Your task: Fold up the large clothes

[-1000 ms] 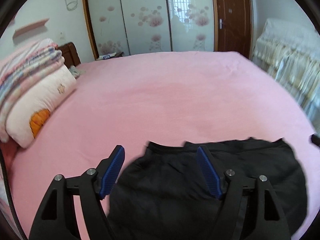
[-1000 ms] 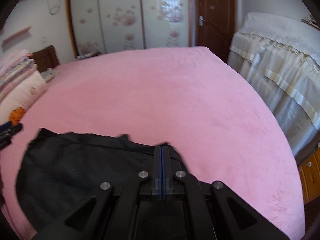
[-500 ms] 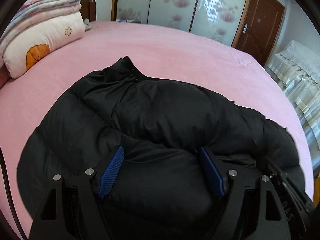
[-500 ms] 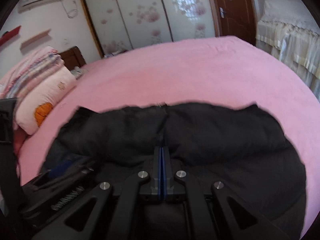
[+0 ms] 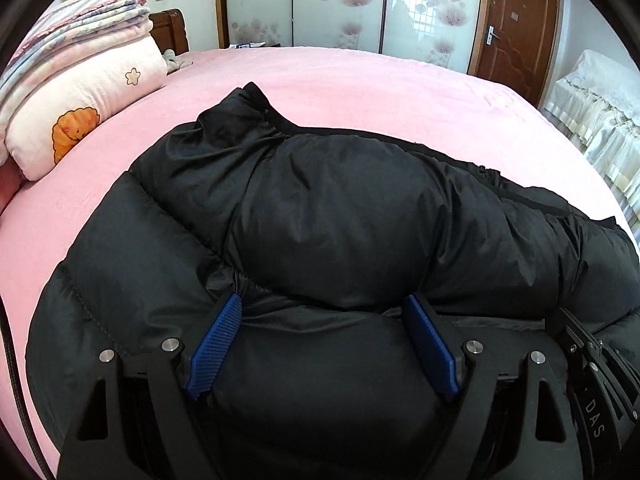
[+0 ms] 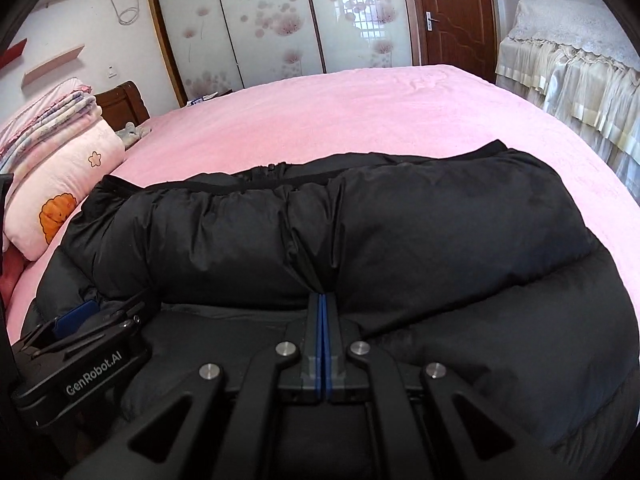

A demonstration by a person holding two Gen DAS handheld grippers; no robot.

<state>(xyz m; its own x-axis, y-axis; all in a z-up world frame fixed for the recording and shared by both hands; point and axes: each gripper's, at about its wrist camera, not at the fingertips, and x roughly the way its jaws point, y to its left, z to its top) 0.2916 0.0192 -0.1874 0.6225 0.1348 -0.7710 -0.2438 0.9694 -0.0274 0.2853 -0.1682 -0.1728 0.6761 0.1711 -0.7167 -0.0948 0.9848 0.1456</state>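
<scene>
A black puffer jacket [image 5: 328, 216] lies on the pink bed [image 5: 360, 80], one part folded over on top of the rest. It also fills the right wrist view [image 6: 400, 232]. My left gripper [image 5: 324, 312] is open, its blue pads resting on the jacket's near layer with puffy fabric bulging between them. My right gripper [image 6: 322, 300] is shut at the edge of the folded-over layer; whether fabric is pinched between the pads cannot be seen. The left gripper's body shows at the lower left of the right wrist view [image 6: 80, 356].
Folded quilts and a pillow with an orange print [image 5: 76, 104] are stacked at the bed's left. A wardrobe with flowered sliding doors [image 5: 340, 4] and a brown door [image 5: 516, 20] stand behind. A covered piece of furniture [image 6: 576, 80] stands to the right.
Both grippers came down onto the jacket, which now fills both views with its upper layer folded over. Since half a second ago little has moved.
</scene>
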